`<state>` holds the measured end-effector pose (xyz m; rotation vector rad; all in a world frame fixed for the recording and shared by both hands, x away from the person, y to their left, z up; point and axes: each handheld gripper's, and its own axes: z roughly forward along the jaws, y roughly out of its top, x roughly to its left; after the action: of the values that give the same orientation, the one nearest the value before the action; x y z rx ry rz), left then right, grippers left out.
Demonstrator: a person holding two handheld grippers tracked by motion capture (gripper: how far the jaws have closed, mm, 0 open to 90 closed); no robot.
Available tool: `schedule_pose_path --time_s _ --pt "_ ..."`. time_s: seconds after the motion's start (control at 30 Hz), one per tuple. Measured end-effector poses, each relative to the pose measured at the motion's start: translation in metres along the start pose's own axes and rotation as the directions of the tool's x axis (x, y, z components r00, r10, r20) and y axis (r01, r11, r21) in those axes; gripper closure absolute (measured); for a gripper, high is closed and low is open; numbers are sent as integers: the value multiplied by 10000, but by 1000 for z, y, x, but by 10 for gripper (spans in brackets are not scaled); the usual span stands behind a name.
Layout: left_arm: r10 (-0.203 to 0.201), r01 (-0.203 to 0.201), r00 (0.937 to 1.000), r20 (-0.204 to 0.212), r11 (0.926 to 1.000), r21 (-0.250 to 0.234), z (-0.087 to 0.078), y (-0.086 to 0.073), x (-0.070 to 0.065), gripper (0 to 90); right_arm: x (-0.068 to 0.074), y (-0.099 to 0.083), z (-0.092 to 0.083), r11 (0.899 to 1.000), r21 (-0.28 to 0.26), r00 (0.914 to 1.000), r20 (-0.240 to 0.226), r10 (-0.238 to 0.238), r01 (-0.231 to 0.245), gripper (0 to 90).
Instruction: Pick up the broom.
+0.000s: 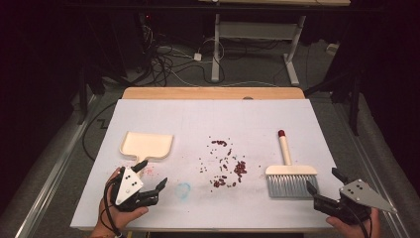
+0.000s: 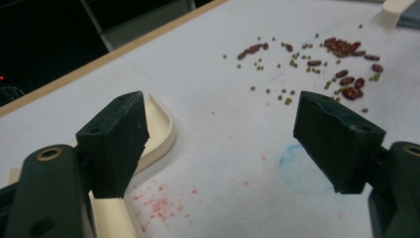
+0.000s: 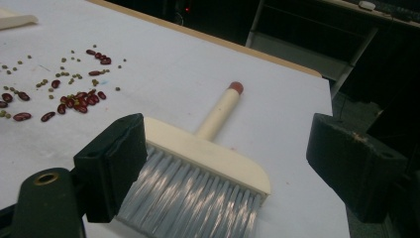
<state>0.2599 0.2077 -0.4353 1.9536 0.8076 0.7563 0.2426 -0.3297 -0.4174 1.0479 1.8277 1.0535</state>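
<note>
Beans (image 1: 225, 163) block lane between dustpan (image 1: 146, 145), brush (image 1: 289, 173).

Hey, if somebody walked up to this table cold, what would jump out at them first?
Probably the scatter of dark red beans and small green ones in the middle of the white table. Flanking it lie a cream dustpan to the left and a cream-handled brush with grey bristles to the right. At the near edge the left gripper and right gripper wait open, one by each tool.
</note>
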Motion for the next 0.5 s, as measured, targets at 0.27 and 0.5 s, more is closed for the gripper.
schedule_pose_path --time_s 0.27,0.5 --pt "252 -250 9997 -59 9991 357 2 -2 -5 179 -1 3 3 9999 91 9999 -84 126 -125 170" --pt "-144 145 9999 -39 9990 429 -2 -5 -2 179 -2 12 18 9971 738 9988 -430 217 -185 202"
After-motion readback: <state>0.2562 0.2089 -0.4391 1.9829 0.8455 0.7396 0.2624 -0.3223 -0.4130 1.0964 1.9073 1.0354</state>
